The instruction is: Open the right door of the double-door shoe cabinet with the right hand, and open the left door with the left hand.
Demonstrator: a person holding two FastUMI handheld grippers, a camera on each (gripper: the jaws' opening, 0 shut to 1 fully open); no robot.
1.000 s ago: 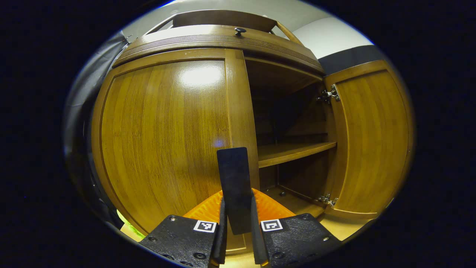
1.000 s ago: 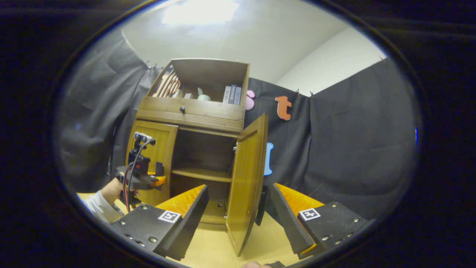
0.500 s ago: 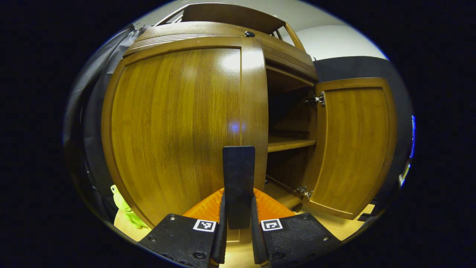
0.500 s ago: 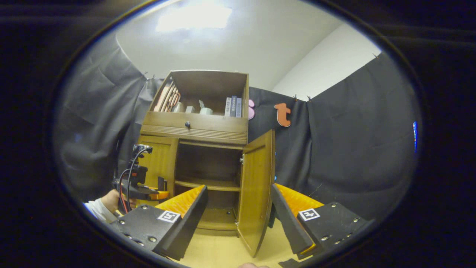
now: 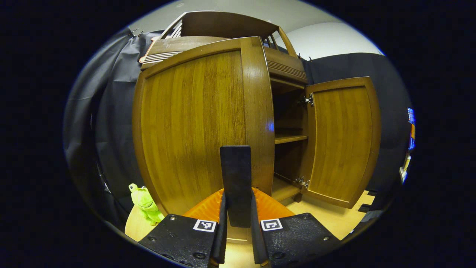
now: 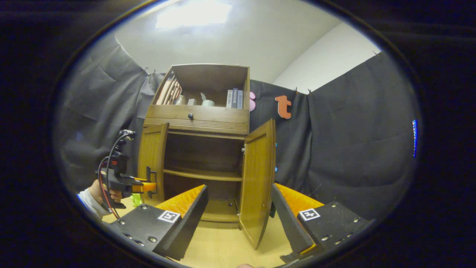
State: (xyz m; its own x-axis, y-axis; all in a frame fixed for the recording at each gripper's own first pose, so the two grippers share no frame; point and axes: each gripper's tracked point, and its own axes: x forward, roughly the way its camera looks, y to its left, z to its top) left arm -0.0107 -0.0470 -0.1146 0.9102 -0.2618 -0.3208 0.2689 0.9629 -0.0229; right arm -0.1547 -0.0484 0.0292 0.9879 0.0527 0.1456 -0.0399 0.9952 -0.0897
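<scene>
In the left gripper view, the left gripper [image 5: 238, 238] pinches the flat black handle [image 5: 235, 182] of the brown wooden left door [image 5: 197, 123], which is part way open. The brown wooden right door [image 5: 342, 137] stands wide open.

In the right gripper view, the right gripper [image 6: 238, 212] is spread wide and holds nothing. The brown wooden shoe cabinet [image 6: 202, 119] has bare shelves below and books on top.

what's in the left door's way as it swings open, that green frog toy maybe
Possibly. The left claw is shut on the left door's black handle. The green frog toy sits on the floor beside the door's hinge side; nothing else visible blocks it.
</scene>
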